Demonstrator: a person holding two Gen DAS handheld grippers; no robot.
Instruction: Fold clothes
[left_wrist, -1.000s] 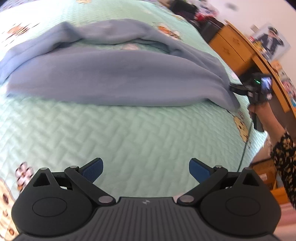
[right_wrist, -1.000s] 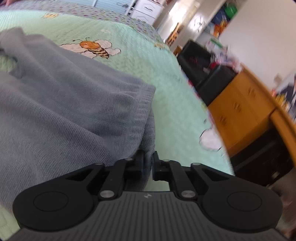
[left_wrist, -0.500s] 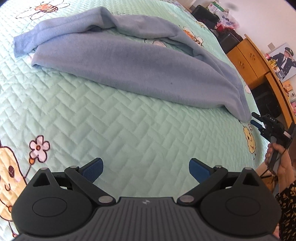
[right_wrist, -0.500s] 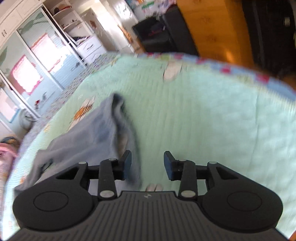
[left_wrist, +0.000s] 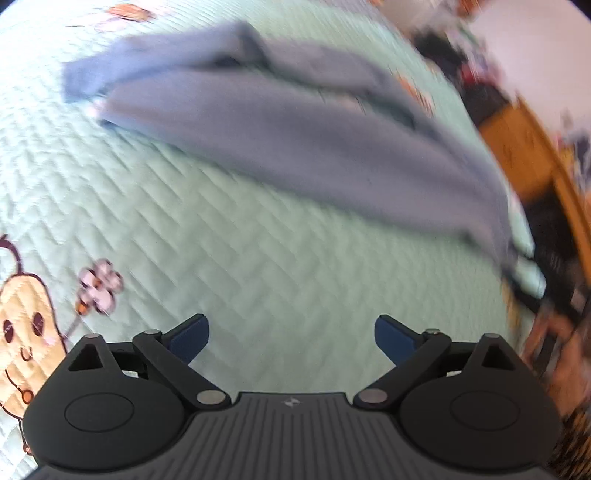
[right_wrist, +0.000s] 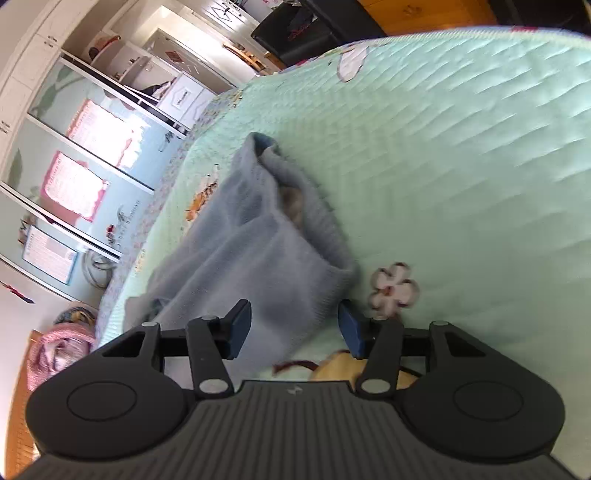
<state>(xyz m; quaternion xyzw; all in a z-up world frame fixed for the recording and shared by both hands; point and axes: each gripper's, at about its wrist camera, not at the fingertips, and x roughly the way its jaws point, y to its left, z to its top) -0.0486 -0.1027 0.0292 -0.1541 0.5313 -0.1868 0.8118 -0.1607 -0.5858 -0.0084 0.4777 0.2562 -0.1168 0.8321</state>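
A blue-grey knit garment (left_wrist: 295, 140) lies in a long folded band across the mint-green quilted bedspread (left_wrist: 258, 266); this view is blurred. My left gripper (left_wrist: 291, 338) hovers open over bare quilt, short of the garment. In the right wrist view the same garment (right_wrist: 266, 251) runs away from me, its ribbed end lying just in front of the fingers. My right gripper (right_wrist: 295, 326) is open, with the cloth's near edge between the fingertips but not pinched.
Cartoon prints mark the quilt: a flower (right_wrist: 393, 286) and a yellow figure (left_wrist: 26, 325). An orange wooden dresser (left_wrist: 524, 155) stands past the bed's right edge. Wardrobe doors (right_wrist: 85, 177) and a pink bundle (right_wrist: 59, 347) lie beyond the far side.
My right gripper let go of the garment's end, opened wide and swung round to look along the cloth. The left view shifted slightly and is now motion-blurred; the left gripper stays open.
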